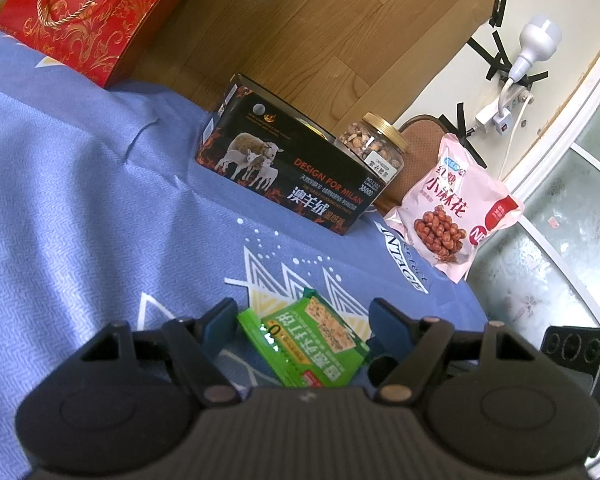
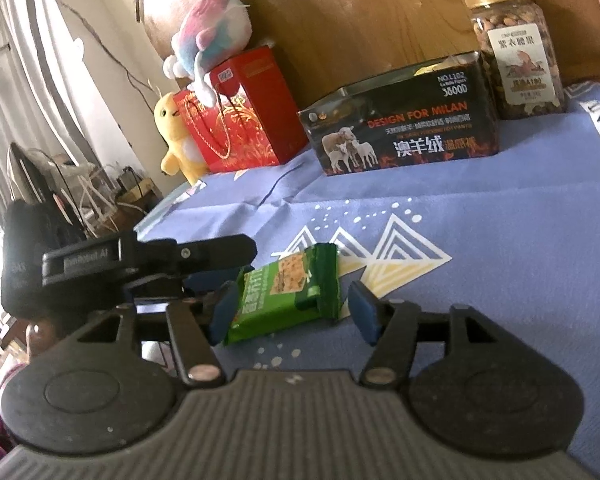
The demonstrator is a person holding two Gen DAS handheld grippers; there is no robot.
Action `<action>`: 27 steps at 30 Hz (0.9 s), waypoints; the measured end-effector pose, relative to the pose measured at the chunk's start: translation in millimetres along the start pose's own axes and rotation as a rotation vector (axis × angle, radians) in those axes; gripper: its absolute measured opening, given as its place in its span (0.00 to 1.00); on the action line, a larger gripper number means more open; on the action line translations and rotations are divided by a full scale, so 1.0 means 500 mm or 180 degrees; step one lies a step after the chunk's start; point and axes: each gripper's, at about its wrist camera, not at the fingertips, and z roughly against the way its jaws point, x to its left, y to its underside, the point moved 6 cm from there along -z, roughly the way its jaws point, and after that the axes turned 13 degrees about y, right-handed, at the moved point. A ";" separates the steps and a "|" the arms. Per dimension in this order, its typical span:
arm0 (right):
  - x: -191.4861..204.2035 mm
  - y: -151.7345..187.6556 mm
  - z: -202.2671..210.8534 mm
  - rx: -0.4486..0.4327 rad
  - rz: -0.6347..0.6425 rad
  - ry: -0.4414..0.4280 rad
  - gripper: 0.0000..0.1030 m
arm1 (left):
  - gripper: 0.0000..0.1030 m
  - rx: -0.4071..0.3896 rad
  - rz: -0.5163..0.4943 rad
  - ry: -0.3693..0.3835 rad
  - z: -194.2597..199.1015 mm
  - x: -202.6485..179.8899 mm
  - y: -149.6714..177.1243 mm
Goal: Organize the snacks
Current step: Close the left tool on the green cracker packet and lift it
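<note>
Jaws of both grippers (image 1: 302,326) (image 2: 290,312) gape; only the right view shows plush toys (image 2: 208,40).

Blue patterned cloth (image 2: 480,220) spread ahead of the gripper, red gift bag with gold scrollwork (image 2: 240,120) far ahead to the left, yellow plush toy (image 2: 176,136) beside it, pastel plush toy (image 2: 212,36) on top, white bulb-shaped lamp (image 1: 536,40) on the wall
</note>
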 end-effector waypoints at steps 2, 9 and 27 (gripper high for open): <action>0.004 0.002 -0.001 -0.0007 0.0063 0.0032 0.66 | 0.72 0.0000 0.0000 0.0000 0.000 0.000 0.000; 0.021 0.011 -0.005 0.0026 0.0266 0.0107 0.66 | 0.72 -0.0002 0.0001 0.0000 0.000 0.000 0.000; 0.048 0.023 -0.011 0.0024 0.0572 0.0216 0.72 | 0.73 -0.0006 0.0002 0.0001 -0.001 0.000 0.001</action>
